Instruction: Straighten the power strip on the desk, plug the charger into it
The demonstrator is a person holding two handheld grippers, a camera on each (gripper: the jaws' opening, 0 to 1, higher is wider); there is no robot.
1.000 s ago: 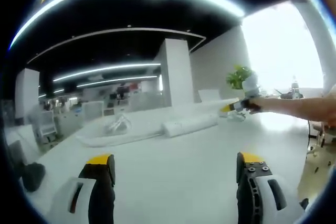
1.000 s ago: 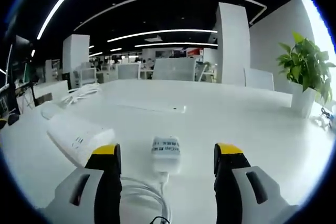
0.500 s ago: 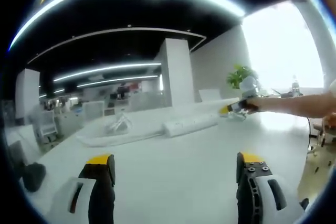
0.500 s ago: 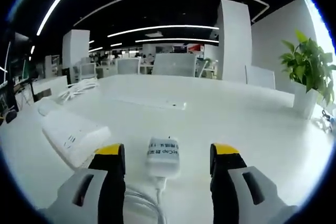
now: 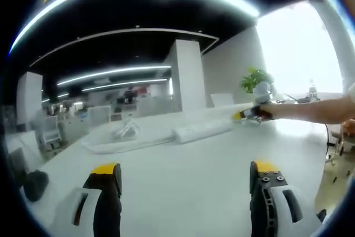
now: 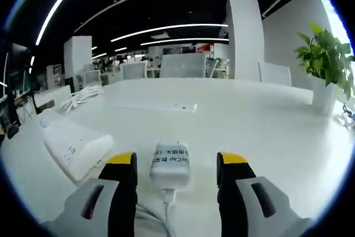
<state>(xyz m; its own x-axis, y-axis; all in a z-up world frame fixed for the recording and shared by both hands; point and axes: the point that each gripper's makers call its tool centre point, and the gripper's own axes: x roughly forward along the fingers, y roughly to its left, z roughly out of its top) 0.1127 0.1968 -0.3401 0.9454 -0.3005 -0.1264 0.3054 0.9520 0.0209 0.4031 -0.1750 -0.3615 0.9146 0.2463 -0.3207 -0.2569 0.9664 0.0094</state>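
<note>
Right gripper view: right gripper point(image 6: 176, 159) spread, charger point(image 6: 171, 159) lying between its jaws, untouched.
Power strip point(image 6: 75, 147) sat just left of the left jaw on the desk point(image 6: 266, 131). Left gripper point(image 5: 183, 175) spread, holding nothing; power strip point(image 5: 202, 131) far ahead.

Charger point(image 6: 170, 160) cable point(image 6: 166, 215) cut off at bottom edge; label print unreadable.

I see a potted plant point(image 6: 327, 67) at the desk's far right, office chairs point(image 6: 183, 66) behind, a pillar point(image 6: 244, 37).
</note>
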